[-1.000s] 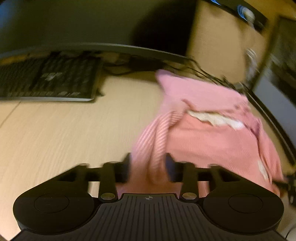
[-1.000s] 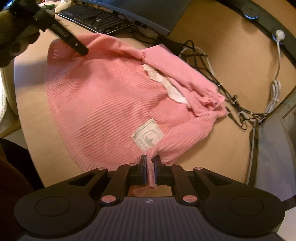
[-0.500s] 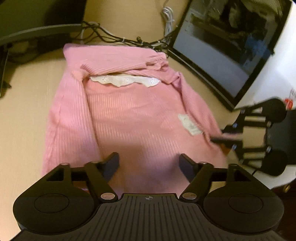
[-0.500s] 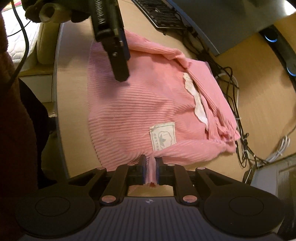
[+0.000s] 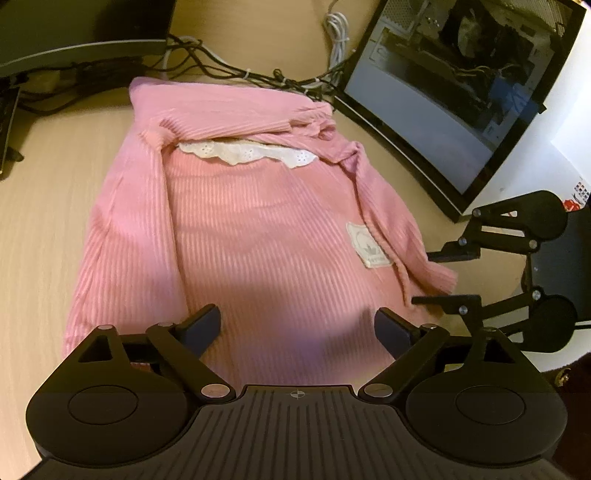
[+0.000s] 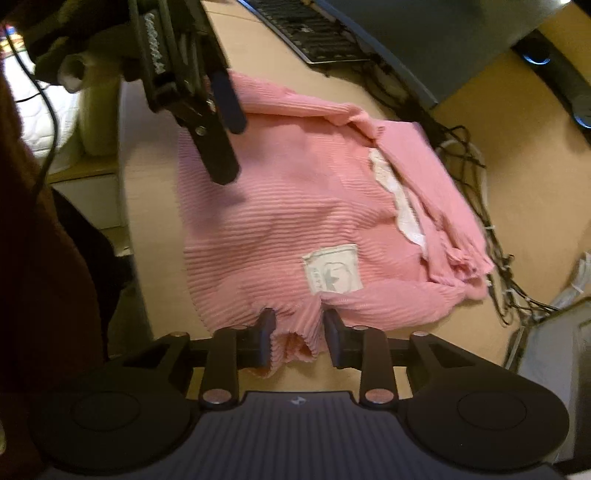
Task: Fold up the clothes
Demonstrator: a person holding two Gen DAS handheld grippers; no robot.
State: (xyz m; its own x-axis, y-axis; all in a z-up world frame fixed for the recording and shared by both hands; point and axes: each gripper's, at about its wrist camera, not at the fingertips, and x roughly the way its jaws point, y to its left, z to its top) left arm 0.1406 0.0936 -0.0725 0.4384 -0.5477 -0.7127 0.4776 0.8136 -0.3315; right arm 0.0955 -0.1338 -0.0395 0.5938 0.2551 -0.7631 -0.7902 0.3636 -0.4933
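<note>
A pink ribbed top (image 5: pixel 258 229) lies flat on the wooden desk (image 5: pixel 37 184), white lace collar (image 5: pixel 251 153) at the far end and a white patch label (image 5: pixel 367 243) near its right side. My left gripper (image 5: pixel 295 325) hovers over the near hem, its jaws opening wide, with nothing pinched between them. In the right wrist view the left gripper (image 6: pixel 231 151) hangs above the top (image 6: pixel 295 206). My right gripper (image 6: pixel 299 332) stands with its fingers apart and a bunched fold of the hem lying loose between them. From the left wrist view the right gripper (image 5: pixel 423 277) sits at the top's right edge.
A dark screen (image 5: pixel 443 110) leans at the right, with tangled cables (image 5: pixel 258 74) behind the top. A keyboard (image 6: pixel 306 33) and a monitor base (image 5: pixel 74 51) stand at the back. The desk's curved edge (image 6: pixel 129 192) runs close by a person's dark red sleeve (image 6: pixel 37 258).
My left gripper let go of the pink sleeve fold, opened wide and swung round over the garment. My right gripper's fingers, earlier pinched on the hem, have parted.
</note>
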